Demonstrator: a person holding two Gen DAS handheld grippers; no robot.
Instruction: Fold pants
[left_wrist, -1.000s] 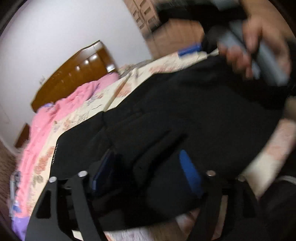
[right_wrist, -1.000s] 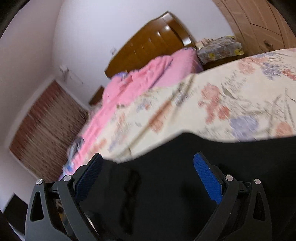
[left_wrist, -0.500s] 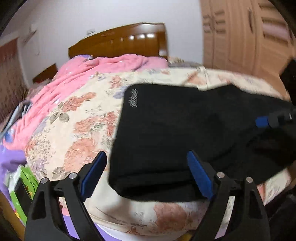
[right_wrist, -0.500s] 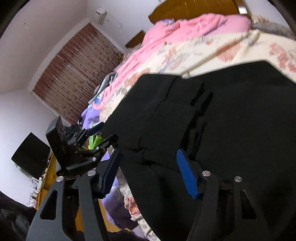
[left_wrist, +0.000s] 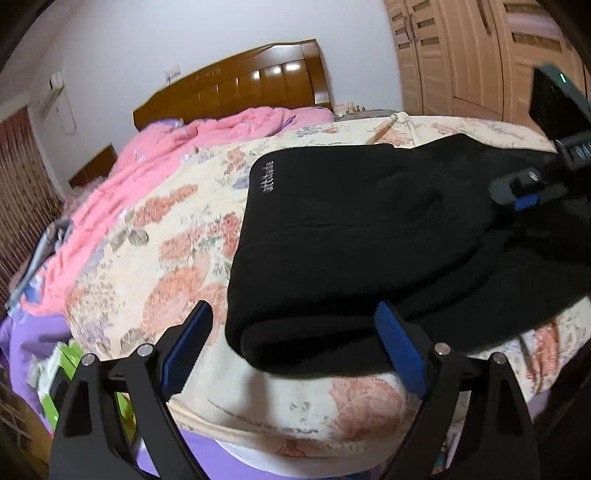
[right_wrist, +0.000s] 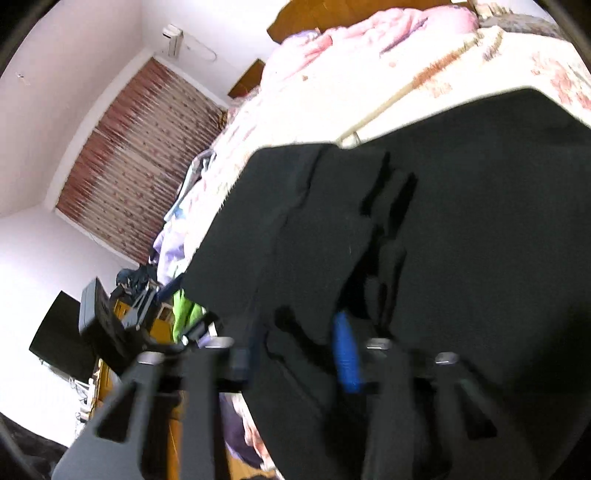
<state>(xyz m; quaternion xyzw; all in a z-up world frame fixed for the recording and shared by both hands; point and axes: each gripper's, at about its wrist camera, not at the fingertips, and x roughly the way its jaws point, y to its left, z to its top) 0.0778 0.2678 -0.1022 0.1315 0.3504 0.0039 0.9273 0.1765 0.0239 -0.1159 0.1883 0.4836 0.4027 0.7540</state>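
The black pants (left_wrist: 369, 236) are lying folded over on the floral bedspread (left_wrist: 177, 266), filling the centre and right of the left wrist view, with the near folded corner sitting at the lower middle by the edge of the bed.

The left gripper (left_wrist: 291, 343) is hovering at the bottom of that frame with its blue pads spread wide. The corner of the pants is showing between them, but neither pad is pressing on the cloth.

The right gripper (right_wrist: 299, 350) is sitting at the lower middle of its own blurred view, its jaws closing around a bunched ridge of black fabric. In the left wrist view it is showing at the right edge (left_wrist: 524, 192), resting on the pants.

What is worrying me is that right-hand pinch. The cloth there is lying in several overlapping layers, so it may be catching only the top one, and a lift would then peel the fold open rather than carry it. With the left side free, a pull from the right could also be dragging the whole bundle across the slippery bedspread toward the bed's edge. The pink quilt (left_wrist: 155, 158) in the upper left is lying well clear.
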